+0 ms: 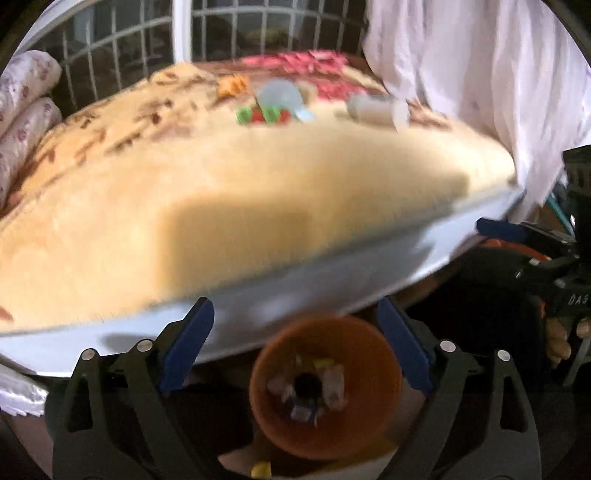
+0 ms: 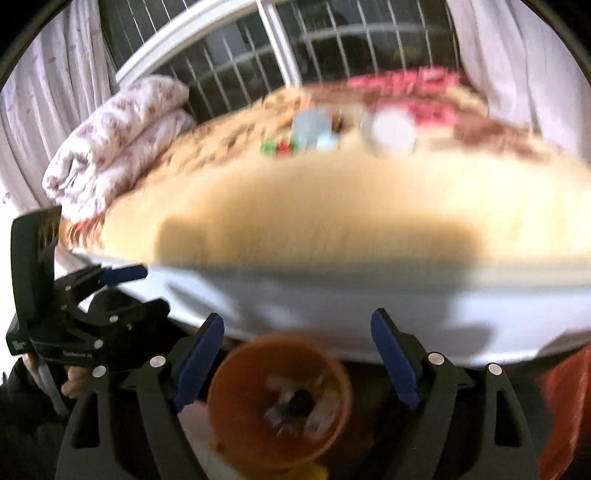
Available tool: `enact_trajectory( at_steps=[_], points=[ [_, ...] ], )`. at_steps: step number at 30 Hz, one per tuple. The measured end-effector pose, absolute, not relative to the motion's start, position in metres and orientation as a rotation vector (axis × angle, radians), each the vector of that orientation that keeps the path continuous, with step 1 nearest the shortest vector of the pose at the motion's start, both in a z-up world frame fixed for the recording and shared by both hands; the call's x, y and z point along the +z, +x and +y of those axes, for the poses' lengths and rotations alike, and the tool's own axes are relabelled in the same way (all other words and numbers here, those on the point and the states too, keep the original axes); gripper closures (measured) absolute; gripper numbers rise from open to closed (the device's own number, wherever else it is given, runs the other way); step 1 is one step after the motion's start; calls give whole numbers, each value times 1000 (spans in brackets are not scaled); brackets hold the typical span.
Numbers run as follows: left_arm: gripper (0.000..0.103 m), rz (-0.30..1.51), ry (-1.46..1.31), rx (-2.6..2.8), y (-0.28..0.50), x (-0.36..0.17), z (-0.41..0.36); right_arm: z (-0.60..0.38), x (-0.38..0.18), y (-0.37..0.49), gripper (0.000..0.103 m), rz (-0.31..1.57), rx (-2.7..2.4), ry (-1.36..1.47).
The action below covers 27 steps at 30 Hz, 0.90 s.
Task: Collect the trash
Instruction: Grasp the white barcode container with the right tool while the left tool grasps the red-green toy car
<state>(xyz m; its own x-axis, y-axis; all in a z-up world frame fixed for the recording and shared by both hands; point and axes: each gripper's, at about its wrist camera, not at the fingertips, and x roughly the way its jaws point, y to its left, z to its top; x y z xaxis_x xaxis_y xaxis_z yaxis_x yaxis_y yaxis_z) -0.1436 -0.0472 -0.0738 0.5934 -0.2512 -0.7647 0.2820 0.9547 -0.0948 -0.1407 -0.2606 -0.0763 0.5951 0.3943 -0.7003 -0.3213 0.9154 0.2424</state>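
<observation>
An orange pot [image 1: 325,387] with scraps of trash inside stands on the floor below the bed edge; it also shows in the right wrist view [image 2: 279,400]. My left gripper [image 1: 295,317] is open and empty above the pot. My right gripper [image 2: 297,325] is open and empty above it too. On the far side of the tan blanket lie a clear plastic piece [image 1: 282,98], a green and red wrapper [image 1: 262,115], an orange scrap [image 1: 232,85] and a white bottle [image 1: 378,109]. The right wrist view shows the wrapper [image 2: 279,147], plastic piece [image 2: 312,127] and bottle [image 2: 391,131], blurred.
The bed [image 1: 258,280] with a white side fills the middle. Folded floral quilts [image 1: 22,110] lie at its left. A barred window [image 1: 221,33] and white curtains [image 1: 480,74] stand behind. A red bag [image 2: 565,406] is at the right. The other gripper [image 1: 546,266] shows at the right edge.
</observation>
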Motion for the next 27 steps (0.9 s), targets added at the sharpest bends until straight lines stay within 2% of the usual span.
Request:
enact_trajectory(
  at_steps=[6, 8, 16, 17, 19, 21, 27],
  points=[
    [14, 873, -103, -256, -101, -65, -37, -270, -29, -82, 14, 659, 333, 10],
    [14, 865, -141, -243, -90, -64, -33, -268, -24, -52, 14, 636, 288, -6],
    [14, 867, -109, -184, -64, -64, -40, -265, -55, 50, 14, 729, 234, -20],
    [12, 867, -111, -179, -60, -64, -41, -264, -60, 58, 15, 750, 235, -20],
    [12, 864, -112, -163, -53, -63, -45, -260, -74, 69, 57, 821, 236, -21],
    [12, 860, -123, -151, -43, -61, -49, -262, -85, 74, 56, 868, 236, 12],
    [12, 885, -155, -118, 12, -60, -75, -276, -91, 55, 56, 770, 239, 78]
  ],
)
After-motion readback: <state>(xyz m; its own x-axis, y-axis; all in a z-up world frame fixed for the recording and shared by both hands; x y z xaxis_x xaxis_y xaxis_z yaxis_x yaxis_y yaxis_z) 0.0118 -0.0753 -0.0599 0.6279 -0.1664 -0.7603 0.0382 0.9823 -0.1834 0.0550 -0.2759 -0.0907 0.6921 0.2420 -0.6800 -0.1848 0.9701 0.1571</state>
